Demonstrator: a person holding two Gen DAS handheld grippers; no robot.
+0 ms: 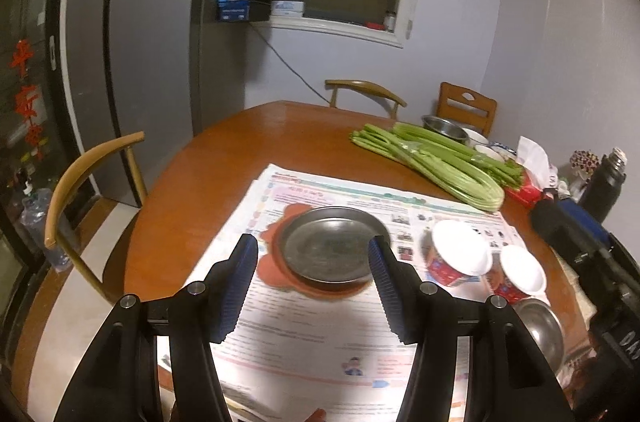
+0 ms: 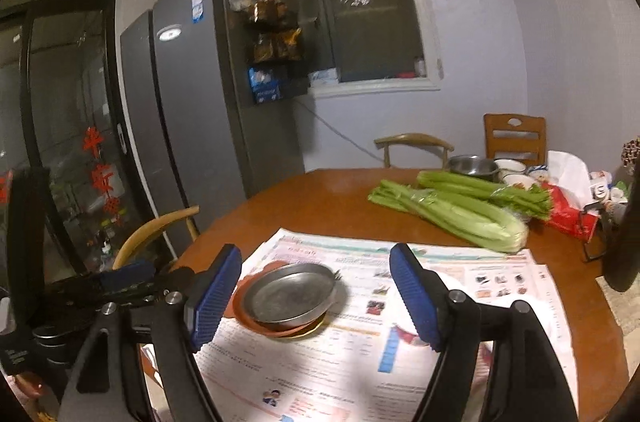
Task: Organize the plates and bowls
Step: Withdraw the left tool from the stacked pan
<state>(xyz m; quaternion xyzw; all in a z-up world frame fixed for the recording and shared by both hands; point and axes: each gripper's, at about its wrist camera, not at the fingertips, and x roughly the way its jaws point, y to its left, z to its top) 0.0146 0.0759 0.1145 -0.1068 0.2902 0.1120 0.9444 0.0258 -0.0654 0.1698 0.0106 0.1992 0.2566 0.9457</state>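
Note:
A grey metal plate [image 1: 334, 246] [image 2: 290, 292] rests on a red-brown plate [image 1: 272, 262] [image 2: 244, 318] on a spread newspaper [image 1: 304, 334]. To its right two red-and-white bowls [image 1: 460, 256] [image 1: 520, 276] stand upside down, and a steel bowl [image 1: 540, 326] sits nearer the table edge. My left gripper [image 1: 313, 246] hovers open above the paper, short of the metal plate, with nothing between its fingers. My right gripper [image 2: 316, 253] is also open and empty, raised over the paper. One red-and-white bowl [image 2: 404, 336] is mostly hidden behind its right finger.
Celery stalks [image 1: 432, 162] [image 2: 452, 210] lie across the far right of the round wooden table [image 1: 280, 142]. Behind them stand a steel bowl [image 1: 444, 128] and small ceramic bowls. A black flask [image 1: 604, 178], a tissue pack and chairs [image 1: 80, 182] ring the table; a grey fridge [image 1: 132, 62] stands at the left.

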